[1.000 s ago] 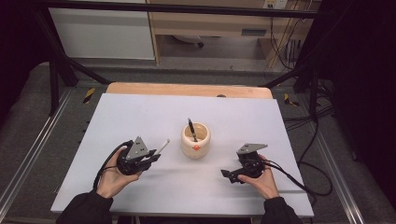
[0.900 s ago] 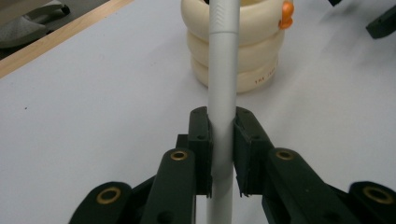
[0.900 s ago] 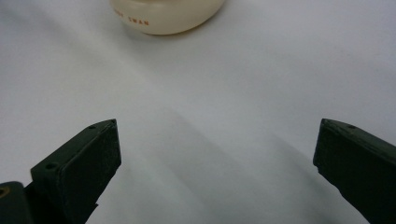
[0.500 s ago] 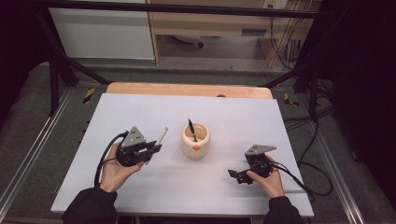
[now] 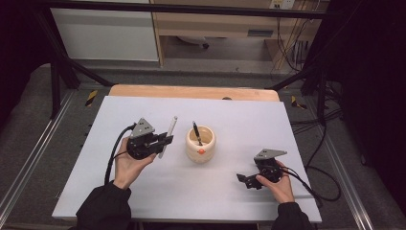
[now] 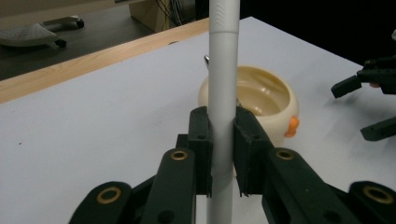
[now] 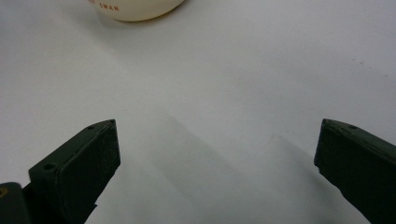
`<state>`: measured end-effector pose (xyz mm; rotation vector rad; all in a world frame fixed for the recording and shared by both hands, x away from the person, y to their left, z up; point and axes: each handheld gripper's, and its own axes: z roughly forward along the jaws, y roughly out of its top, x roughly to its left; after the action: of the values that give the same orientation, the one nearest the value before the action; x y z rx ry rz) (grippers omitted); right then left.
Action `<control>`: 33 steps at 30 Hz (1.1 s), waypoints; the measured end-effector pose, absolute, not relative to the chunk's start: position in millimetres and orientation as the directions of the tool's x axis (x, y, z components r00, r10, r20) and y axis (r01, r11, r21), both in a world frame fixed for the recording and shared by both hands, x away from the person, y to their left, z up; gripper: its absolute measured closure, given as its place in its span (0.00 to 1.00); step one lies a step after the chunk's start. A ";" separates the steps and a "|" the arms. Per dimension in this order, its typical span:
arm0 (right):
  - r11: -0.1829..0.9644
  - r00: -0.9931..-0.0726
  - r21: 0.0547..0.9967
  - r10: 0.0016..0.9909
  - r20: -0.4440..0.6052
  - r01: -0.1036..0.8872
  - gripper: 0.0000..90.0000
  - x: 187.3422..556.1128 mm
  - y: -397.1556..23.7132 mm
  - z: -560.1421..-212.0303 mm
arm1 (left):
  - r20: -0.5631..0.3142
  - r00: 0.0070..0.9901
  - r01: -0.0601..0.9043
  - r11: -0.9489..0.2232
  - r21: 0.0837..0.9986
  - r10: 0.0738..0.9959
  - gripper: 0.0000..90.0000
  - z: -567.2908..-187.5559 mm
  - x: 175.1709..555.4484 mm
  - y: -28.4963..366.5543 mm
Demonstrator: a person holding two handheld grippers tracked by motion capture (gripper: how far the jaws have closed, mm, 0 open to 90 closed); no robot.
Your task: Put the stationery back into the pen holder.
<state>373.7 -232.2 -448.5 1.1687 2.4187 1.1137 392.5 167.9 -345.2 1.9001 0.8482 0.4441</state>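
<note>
A white surface on a wooden top sits in a dark room, with shelving and cables beyond its far edge. Near the front right corner, the right claw rests low over the bare surface with its jaws spread wide and nothing between them, seemingly kept out of the way. Left of centre, the left claw is clamped on one white pen, pinched about mid-shaft with its length running toward the far edge, a hold that would let it be tipped upright and lowered. Just beside it, at the middle of the surface, stands one cream pot with an orange spot on its side. A single dark pen already leans inside, so the white one is probably headed there too.
</note>
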 end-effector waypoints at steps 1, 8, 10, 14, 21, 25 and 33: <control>0.395 -0.654 0.721 0.749 0.107 0.570 0.01 373.6 -232.3 -448.4 | -0.058 0.689 0.366 -0.278 0.888 0.722 0.87 -343.9 393.9 166.1; 0.392 -0.649 0.720 0.754 0.105 0.573 0.01 373.5 -233.7 -448.1 | -0.068 0.695 0.361 -0.266 0.894 0.716 0.87 -334.4 401.5 152.6; 0.387 -0.646 0.722 0.756 0.107 0.573 0.01 373.4 -234.1 -448.4 | -0.071 0.694 0.359 -0.259 0.897 0.716 0.87 -331.7 403.7 148.5; 0.385 -0.644 0.722 0.758 0.108 0.574 0.01 373.7 -234.7 -449.1 | -0.076 0.696 0.354 -0.249 0.901 0.714 0.87 -326.3 408.5 138.5; 0.388 -0.651 0.725 0.751 0.109 0.569 0.01 373.5 -234.5 -449.2 | -0.071 0.701 0.342 -0.247 0.907 0.709 0.87 -320.1 417.8 117.1; 0.387 -0.650 0.725 0.752 0.109 0.570 0.01 373.3 -234.8 -448.8 | -0.072 0.705 0.338 -0.245 0.908 0.705 0.87 -320.5 423.0 105.5; 0.387 -0.653 0.726 0.749 0.113 0.569 0.01 373.1 -235.0 -448.6 | -0.097 0.703 0.345 -0.219 0.913 0.705 0.87 -326.4 433.2 88.3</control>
<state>373.1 -235.0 -448.6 1.1699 2.4122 1.1212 433.2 88.3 -326.4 1.8246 0.8264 0.4132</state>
